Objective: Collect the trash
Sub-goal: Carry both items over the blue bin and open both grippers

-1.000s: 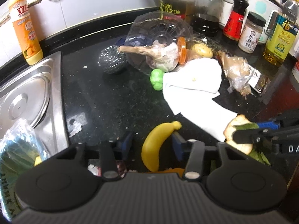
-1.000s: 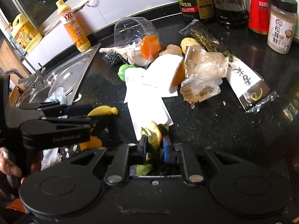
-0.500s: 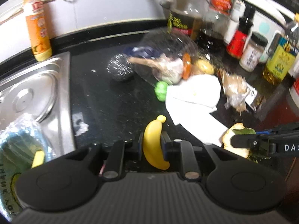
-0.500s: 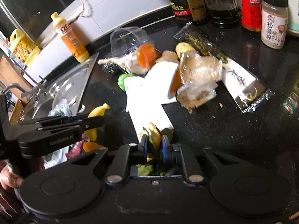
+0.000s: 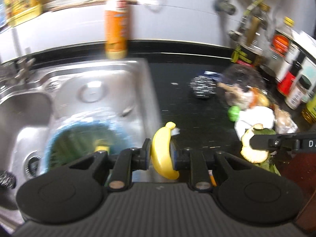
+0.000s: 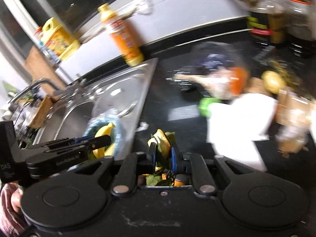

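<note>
My left gripper (image 5: pixel 159 154) is shut on a yellow banana (image 5: pixel 163 150) and holds it in the air over the edge between the sink and the black counter. It also shows in the right wrist view (image 6: pixel 102 140). My right gripper (image 6: pixel 163 154) is shut on a clump of peel and green leaves (image 6: pixel 163 140), also seen in the left wrist view (image 5: pixel 254 146). A blue trash bag (image 5: pixel 83 138) with green scraps lies open in the steel sink (image 5: pixel 69 90). More trash lies on the counter: white paper (image 6: pixel 237 118), a green lump (image 5: pixel 234 112), a clear plastic lid (image 5: pixel 243 83).
An orange detergent bottle (image 5: pixel 115 23) stands behind the sink beside the faucet (image 6: pixel 35 86). A steel scrubber (image 5: pixel 202 88) lies on the counter. Sauce bottles and jars (image 5: pixel 290 79) line the back right. A yellow jug (image 6: pixel 57 39) stands on the sill.
Both grippers have swung left toward the sink with their loads lifted. The left gripper shut on the banana and raised it off the counter. The views are motion-blurred.
</note>
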`<state>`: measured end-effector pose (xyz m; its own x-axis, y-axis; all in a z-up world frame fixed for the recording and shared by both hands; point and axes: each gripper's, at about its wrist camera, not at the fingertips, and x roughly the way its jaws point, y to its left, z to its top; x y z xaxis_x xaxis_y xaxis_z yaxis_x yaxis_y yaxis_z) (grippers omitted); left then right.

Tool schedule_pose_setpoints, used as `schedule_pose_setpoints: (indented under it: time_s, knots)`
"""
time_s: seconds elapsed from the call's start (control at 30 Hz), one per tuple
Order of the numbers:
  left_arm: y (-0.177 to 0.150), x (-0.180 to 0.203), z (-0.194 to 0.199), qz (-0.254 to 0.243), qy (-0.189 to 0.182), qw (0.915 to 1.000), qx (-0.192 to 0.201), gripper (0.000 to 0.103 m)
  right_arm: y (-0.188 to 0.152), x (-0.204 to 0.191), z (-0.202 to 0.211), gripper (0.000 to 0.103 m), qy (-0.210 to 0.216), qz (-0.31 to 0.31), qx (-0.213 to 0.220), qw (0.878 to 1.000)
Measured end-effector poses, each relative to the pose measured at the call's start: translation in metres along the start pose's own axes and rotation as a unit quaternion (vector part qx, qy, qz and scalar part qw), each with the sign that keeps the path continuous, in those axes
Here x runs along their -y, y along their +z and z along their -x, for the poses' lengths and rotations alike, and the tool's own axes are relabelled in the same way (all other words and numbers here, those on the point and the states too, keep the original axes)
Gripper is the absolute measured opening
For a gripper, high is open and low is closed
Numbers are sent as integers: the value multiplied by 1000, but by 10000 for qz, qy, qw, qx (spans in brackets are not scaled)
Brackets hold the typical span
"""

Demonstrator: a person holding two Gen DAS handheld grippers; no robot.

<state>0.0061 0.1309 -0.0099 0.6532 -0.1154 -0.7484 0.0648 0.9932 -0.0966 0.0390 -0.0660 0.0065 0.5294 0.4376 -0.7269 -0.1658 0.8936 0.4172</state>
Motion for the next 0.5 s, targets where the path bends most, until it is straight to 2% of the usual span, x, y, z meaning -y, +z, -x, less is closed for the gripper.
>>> schedule_pose_setpoints:
  time_s: [0.27,0.5]
  knots:
    - [-14,-69,19,511,564,9971,-26,20,7,-64,-43,14,463,434,-310,9975]
    - [-33,-102,20,712,754,9943,-240,19,3,-108,-74,14,714,765,-605,9927]
